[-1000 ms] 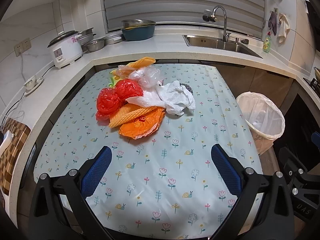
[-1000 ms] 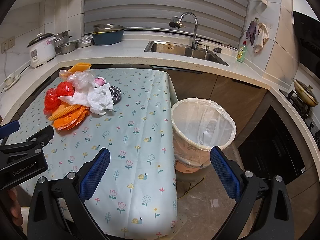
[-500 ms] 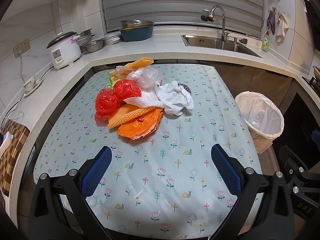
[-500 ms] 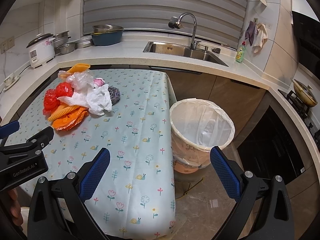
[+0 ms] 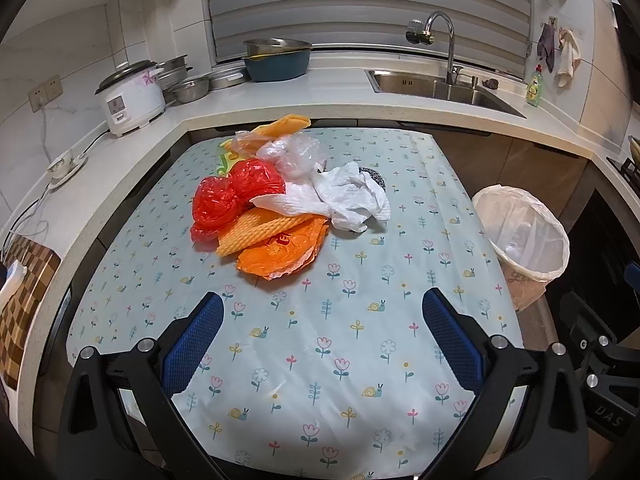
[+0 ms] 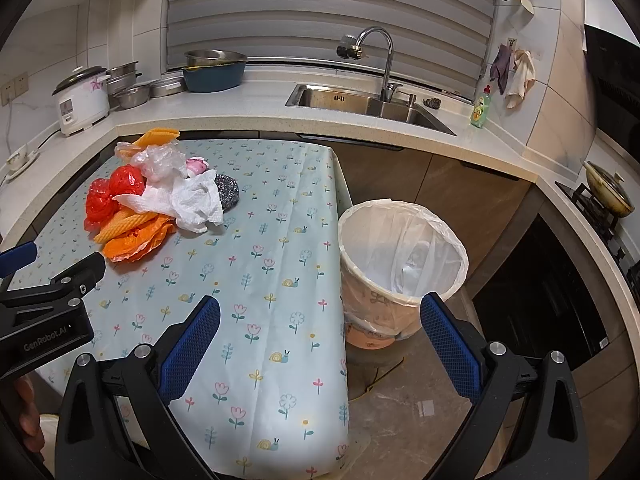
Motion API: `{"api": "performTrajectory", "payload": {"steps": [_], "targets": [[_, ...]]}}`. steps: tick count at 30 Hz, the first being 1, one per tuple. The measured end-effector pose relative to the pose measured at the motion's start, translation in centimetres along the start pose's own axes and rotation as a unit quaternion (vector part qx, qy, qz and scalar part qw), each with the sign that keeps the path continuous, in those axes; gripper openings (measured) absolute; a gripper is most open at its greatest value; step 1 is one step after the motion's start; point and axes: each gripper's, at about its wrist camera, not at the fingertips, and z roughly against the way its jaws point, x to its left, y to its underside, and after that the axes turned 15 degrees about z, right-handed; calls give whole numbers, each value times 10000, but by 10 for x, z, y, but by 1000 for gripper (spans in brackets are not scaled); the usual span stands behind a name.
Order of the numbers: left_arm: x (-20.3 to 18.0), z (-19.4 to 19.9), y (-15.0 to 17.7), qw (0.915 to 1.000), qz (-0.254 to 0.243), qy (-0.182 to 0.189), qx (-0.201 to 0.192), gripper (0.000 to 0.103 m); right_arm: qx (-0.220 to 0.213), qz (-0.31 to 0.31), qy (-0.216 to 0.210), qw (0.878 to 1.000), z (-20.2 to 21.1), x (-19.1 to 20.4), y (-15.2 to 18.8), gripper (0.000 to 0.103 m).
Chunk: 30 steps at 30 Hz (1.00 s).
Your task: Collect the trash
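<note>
A pile of trash lies on the flowered tablecloth (image 5: 320, 360): red plastic bags (image 5: 232, 196), an orange bag (image 5: 284, 250), a yellow foam net (image 5: 256, 232), crumpled white paper towels (image 5: 344, 198), clear plastic (image 5: 296, 152) and a steel scrubber (image 6: 227, 192). The pile also shows in the right wrist view (image 6: 160, 200). A white-lined trash bin (image 6: 400, 256) stands on the floor right of the table. My left gripper (image 5: 322, 344) is open and empty, short of the pile. My right gripper (image 6: 320, 344) is open and empty over the table's right edge, near the bin.
A counter runs around the back with a rice cooker (image 5: 130, 96), metal bowls (image 5: 276, 58), a sink and tap (image 5: 440, 84) and a dish soap bottle (image 6: 479, 106). A wooden cutting board (image 5: 24, 300) lies at the left. A stove with a pan (image 6: 608, 194) is at the right.
Both views have shifted only slightly; the left gripper has edged a little toward the pile. Both grippers stay open and empty.
</note>
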Motion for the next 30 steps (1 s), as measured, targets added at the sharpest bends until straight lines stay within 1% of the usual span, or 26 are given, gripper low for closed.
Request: {"api": "performTrajectory", "payload": {"steps": [21,26,30], "targets": [[0,1,2,9999,-90,64,-66,95,-8,-76,65,9999,-2,1,-5,96],[9,-7,-6,10000,-16,64,-66,95,1,-76,59,10000,-6,3,-7,96],[22,-17,-17,9999,75,48,-92,95,-4,-42,49,10000,-14,10,-16,96]]}}
